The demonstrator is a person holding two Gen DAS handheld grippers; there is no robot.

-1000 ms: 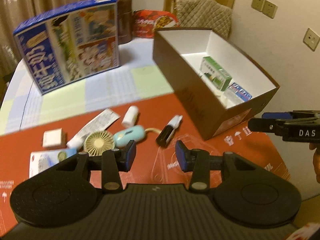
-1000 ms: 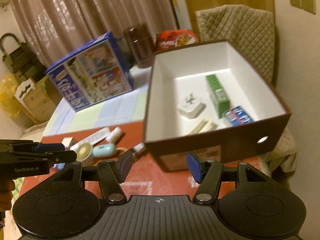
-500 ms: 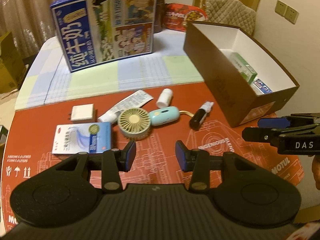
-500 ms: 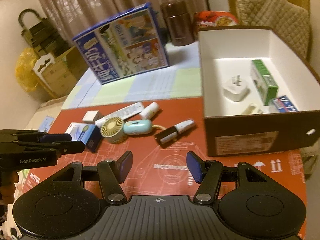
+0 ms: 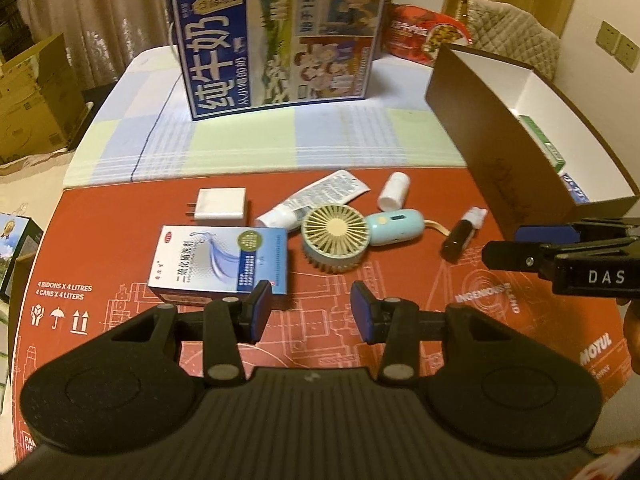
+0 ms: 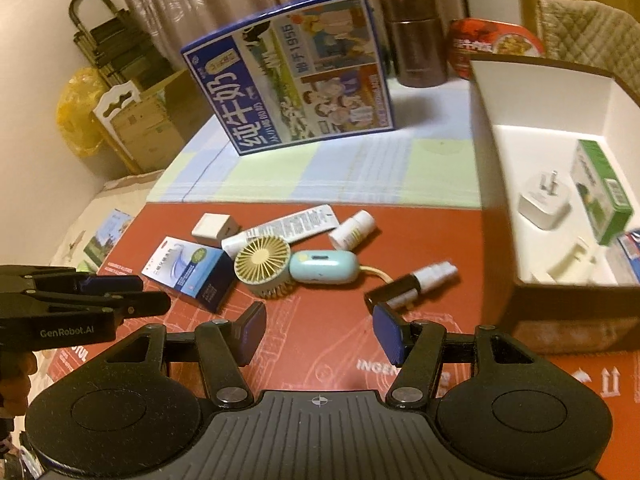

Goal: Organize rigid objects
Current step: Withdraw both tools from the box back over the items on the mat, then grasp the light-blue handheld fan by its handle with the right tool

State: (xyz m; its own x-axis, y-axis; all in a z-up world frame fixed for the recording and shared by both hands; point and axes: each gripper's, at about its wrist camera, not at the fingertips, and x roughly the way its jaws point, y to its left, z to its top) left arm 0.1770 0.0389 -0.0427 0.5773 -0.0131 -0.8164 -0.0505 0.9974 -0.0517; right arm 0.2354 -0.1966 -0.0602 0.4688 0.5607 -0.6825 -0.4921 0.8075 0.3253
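Hovering open-jawed and empty above the red mat: left gripper, right gripper. Lying left to right beside the handheld fan: blue medicine box, white charger, tube, white bottle, dark spray bottle, brown box.

mat: red printed cardboard, matt | fan: smooth plastic | milk carton: glossy (printed) card

Open fingers — spray bottle near.
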